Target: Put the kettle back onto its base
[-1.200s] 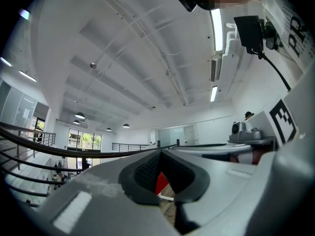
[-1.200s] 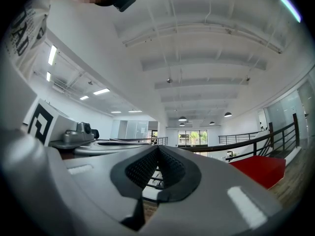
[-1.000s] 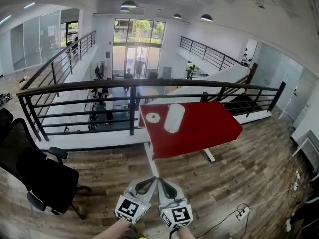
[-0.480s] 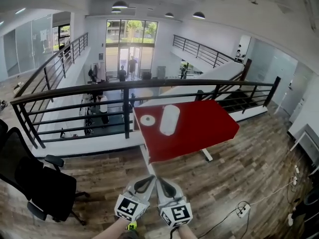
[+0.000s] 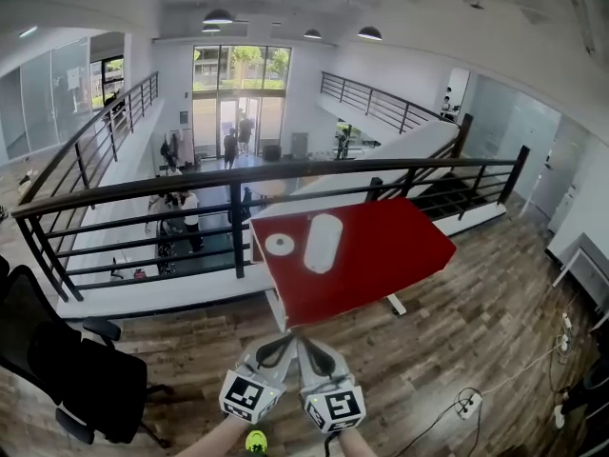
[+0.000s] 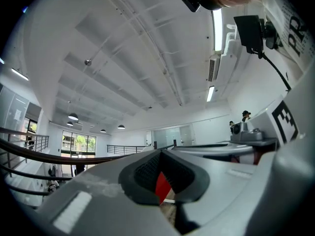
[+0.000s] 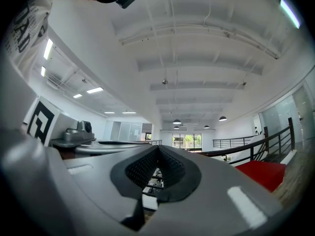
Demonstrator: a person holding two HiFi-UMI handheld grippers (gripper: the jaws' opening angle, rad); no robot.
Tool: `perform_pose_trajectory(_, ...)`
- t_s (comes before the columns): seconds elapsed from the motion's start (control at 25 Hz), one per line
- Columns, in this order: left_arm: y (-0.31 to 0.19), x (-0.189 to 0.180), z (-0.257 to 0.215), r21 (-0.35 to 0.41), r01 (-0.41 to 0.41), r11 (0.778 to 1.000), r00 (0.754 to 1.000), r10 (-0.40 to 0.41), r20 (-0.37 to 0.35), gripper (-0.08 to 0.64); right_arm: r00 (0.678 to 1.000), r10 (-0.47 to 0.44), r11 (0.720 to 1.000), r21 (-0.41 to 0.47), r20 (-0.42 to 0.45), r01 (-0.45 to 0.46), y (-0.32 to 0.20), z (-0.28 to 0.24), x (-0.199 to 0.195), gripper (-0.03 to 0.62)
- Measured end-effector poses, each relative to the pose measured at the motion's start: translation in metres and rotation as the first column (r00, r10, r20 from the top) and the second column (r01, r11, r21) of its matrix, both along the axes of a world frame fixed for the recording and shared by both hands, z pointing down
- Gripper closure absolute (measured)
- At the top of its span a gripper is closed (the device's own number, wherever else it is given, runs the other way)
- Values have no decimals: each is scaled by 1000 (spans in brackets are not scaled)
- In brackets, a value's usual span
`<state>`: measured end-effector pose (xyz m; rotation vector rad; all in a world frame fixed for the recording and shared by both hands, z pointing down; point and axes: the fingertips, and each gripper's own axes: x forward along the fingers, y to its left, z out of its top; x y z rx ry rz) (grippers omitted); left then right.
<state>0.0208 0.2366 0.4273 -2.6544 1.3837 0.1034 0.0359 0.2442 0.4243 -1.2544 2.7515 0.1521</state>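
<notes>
Kettle (image 5: 322,243): white, apparently lying on its side on the red desk (image 5: 381,255), just right of its round base (image 5: 279,245) and not on it.

Risk: the rounded body may roll or slip from a pinch, towards the far edge by the railing (image 5: 285,169).

Left hand-held gripper (image 5: 284,344) and right hand-held gripper (image 5: 307,344): both pressed together, empty, near side, well apart from the desk.

Handle, spout and base connector: too small to make out.
</notes>
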Motion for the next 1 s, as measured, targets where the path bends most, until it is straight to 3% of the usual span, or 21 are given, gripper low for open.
perform_pose_trajectory(0.44, -59, -26, -2, 0, -56, 998, 998, 56, 17, 569, 998, 56, 998, 0, 18, -56, -58, -5, -25, 584)
perform_pose_trajectory(0.8, -94, -65, 7, -1, -47, 999, 999, 47, 12, 569, 998, 62, 998, 1, 18, -62, -93, 4, -64, 584)
perform_pose_trajectory(1.0, -105, -75, 6, -9, -28, 1000, 999, 28, -29, 569, 999, 51, 999, -11, 14, -51, -107, 6, -75, 584)
